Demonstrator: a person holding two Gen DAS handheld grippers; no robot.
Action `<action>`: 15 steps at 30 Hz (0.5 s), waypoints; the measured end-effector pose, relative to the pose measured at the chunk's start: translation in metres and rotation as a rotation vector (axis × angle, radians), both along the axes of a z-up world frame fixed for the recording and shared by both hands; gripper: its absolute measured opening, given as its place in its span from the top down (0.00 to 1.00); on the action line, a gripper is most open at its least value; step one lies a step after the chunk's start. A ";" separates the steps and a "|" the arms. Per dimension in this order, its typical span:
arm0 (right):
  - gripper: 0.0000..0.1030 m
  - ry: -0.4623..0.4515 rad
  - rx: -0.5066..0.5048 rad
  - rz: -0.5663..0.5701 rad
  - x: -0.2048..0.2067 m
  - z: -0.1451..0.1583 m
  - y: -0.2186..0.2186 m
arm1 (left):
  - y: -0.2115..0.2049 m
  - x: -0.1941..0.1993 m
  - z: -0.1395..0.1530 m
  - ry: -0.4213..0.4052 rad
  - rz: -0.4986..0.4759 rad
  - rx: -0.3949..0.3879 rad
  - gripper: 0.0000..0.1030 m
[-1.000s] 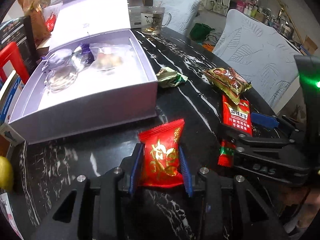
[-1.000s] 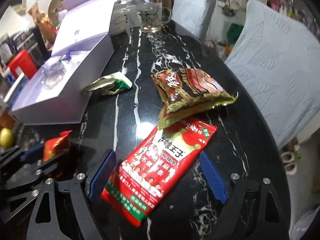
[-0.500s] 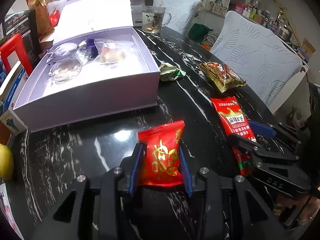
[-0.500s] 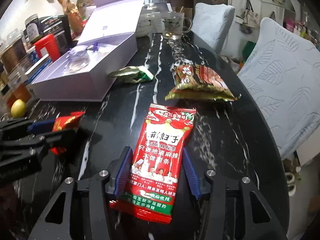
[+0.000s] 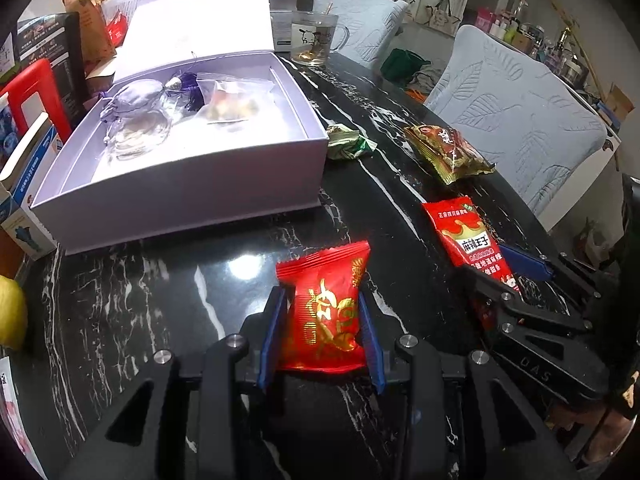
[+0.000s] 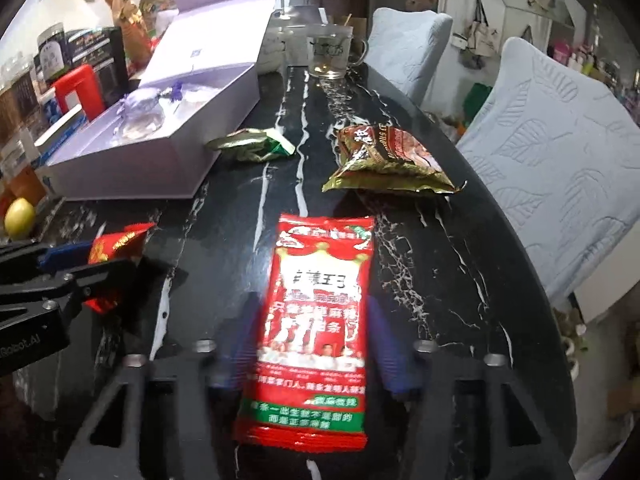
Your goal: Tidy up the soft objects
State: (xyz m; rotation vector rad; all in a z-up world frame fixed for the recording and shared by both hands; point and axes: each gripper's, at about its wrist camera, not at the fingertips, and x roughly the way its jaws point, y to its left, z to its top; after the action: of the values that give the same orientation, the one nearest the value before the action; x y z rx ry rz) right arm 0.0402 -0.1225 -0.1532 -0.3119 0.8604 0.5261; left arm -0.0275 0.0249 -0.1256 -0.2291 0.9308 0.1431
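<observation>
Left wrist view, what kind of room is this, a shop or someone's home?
Most likely a home dining area: a black marble-look table with padded chairs drawn up to it, a glass mug with a drink, and cluttered shelves of bottles behind.

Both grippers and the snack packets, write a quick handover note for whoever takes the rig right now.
Left gripper: shut on the small red packet, above the black table.
Right gripper: jaws have just been closing on the long red packet, pads against its sides.
On the table, loose: green wrapper beside the white box, brown packet further right.
Done: the box already holds clear pouches.
Left: both held packets, then the two loose ones, probably into the box.
</observation>
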 end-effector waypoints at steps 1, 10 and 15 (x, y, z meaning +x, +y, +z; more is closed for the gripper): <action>0.55 -0.002 -0.002 0.007 0.000 0.000 0.000 | 0.000 0.000 0.000 0.001 0.000 0.000 0.65; 0.57 0.041 0.090 0.019 -0.001 0.004 -0.012 | -0.004 -0.009 0.006 -0.013 0.008 0.006 0.65; 0.57 0.041 0.131 0.019 -0.013 0.010 -0.021 | -0.010 -0.016 0.010 -0.029 0.006 0.010 0.65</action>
State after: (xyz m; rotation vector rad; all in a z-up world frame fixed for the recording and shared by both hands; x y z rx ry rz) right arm 0.0274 -0.1436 -0.1428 -0.1896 0.8592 0.6053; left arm -0.0438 0.0152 -0.1154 -0.2246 0.9006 0.1499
